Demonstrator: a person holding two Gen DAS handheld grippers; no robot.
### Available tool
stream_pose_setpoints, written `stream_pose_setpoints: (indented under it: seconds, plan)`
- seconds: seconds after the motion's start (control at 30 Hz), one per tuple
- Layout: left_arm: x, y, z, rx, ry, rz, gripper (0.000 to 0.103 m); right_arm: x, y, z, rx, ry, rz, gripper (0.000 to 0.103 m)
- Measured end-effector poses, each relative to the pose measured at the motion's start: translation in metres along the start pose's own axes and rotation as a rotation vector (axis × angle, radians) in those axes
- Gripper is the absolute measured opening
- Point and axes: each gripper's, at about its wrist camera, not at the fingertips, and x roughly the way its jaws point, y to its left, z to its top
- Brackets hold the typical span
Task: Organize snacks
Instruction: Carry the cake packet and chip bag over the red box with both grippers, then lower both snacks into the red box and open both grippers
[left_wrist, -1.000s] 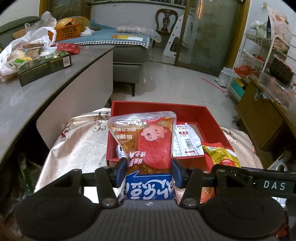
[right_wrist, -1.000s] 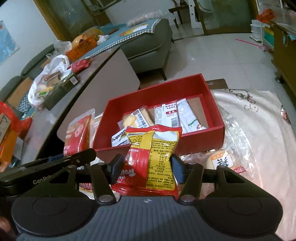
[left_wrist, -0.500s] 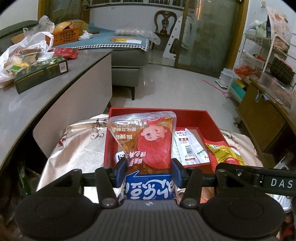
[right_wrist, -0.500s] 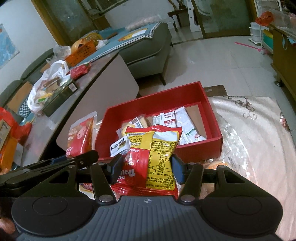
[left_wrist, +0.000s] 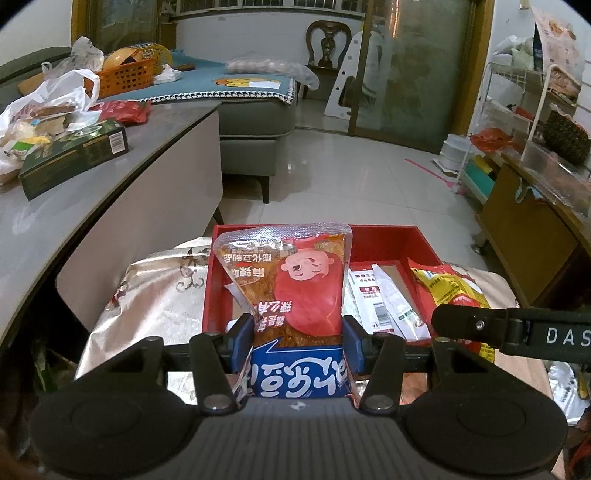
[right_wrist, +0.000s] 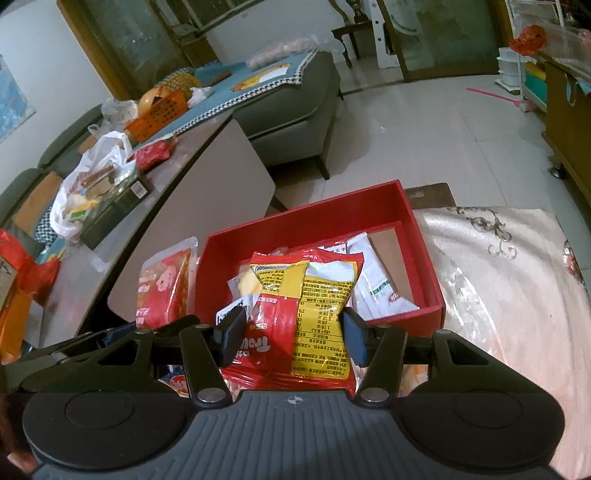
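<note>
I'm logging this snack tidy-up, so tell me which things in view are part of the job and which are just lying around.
Part of the job:
- left gripper, shut on the red cartoon packet
- right gripper, shut on the yellow and red packet
- red box
- white sachets inside it

Lying about:
- orange basket
- green carton
- white plastic bag

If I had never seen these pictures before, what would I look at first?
Probably the two bright snack bags held up close. The left tool is shut on a clear bag with a red cartoon face, and the right tool is shut on a red and yellow snack bag. Just behind both bags sits a big red box on a shiny patterned cloth, with white packets already inside.
</note>
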Motion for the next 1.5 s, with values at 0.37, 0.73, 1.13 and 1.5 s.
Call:
stream_pose_setpoints:
  seconds: [0.37, 0.73, 1.13, 1.5]
  plan:
    - [0.019, -0.003, 0.015, 0.0, -0.003, 0.014, 0.044, 0.014, -0.007, 0.014, 0.006, 0.002, -0.014, 0.063]
    - [0.038, -0.001, 0.024, 0.004, -0.002, 0.035, 0.044, 0.035, -0.017, 0.025, 0.019, 0.019, -0.027, 0.063]
    - [0.057, 0.0, 0.029, 0.005, 0.01, 0.051, 0.044, 0.054, -0.024, 0.029, 0.033, 0.038, -0.041, 0.063]
    - [0.069, -0.001, 0.031, 0.009, 0.02, 0.063, 0.044, 0.066, -0.026, 0.031, 0.041, 0.059, -0.05, 0.063]
